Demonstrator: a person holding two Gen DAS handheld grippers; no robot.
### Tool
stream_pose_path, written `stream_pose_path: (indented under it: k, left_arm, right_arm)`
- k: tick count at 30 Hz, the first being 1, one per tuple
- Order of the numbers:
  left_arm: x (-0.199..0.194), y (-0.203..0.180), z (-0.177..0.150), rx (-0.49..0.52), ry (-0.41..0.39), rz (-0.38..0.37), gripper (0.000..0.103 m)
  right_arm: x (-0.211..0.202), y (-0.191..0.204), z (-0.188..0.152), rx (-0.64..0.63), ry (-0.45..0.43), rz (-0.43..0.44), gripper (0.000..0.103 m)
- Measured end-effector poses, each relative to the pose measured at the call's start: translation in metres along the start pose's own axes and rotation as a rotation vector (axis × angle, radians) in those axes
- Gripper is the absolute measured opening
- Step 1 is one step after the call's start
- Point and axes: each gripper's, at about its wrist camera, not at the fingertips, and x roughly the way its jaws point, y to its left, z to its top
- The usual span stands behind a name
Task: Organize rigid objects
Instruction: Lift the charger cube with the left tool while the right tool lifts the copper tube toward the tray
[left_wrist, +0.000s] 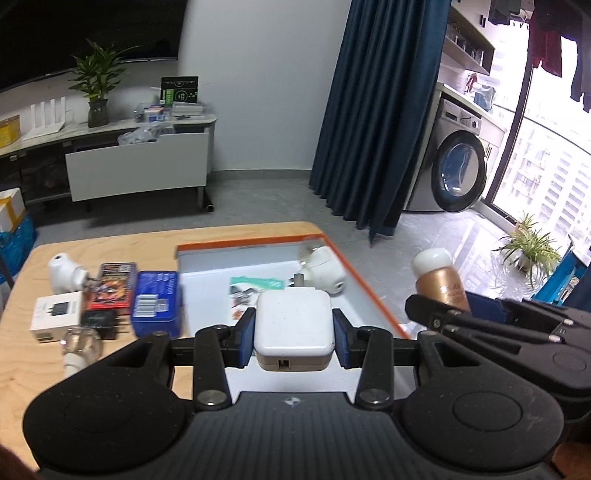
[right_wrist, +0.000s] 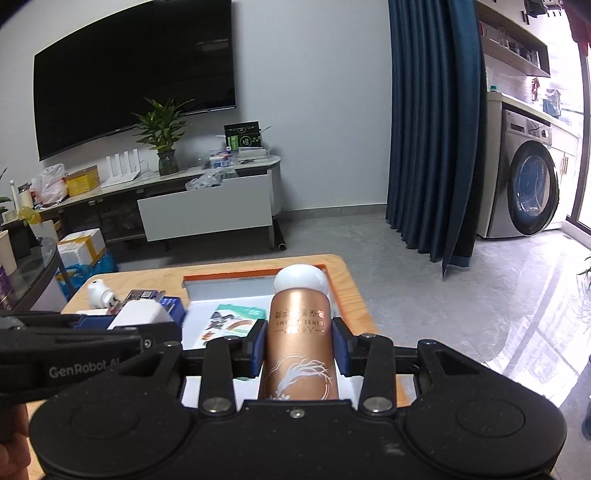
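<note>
My left gripper (left_wrist: 294, 333) is shut on a white square charger (left_wrist: 293, 325), held over the near part of an orange-rimmed white tray (left_wrist: 364, 284). My right gripper (right_wrist: 300, 345) is shut on a copper bottle (right_wrist: 299, 347) with a white round cap, also above the tray (right_wrist: 229, 276). The bottle (left_wrist: 441, 282) shows at the right of the left wrist view, beyond the tray's right rim. In the tray lie a white plug adapter (left_wrist: 325, 275) and a printed card (left_wrist: 255, 291).
On the wooden table (left_wrist: 110, 243) left of the tray stand a blue tin (left_wrist: 157, 301), a red-and-black box (left_wrist: 114, 288), a white box (left_wrist: 57, 319), a black adapter (left_wrist: 99, 321), another white plug (left_wrist: 64, 271) and a clear glass item (left_wrist: 81, 343). Floor lies beyond the table.
</note>
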Motion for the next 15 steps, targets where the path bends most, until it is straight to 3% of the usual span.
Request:
stream_pose_path:
  k: [15]
  left_arm:
    - [0.002,-0.019,0.0,0.006,0.004,0.06,0.042]
  right_arm:
    - [0.0,-0.029,0.002,0.024,-0.013,0.025,0.045]
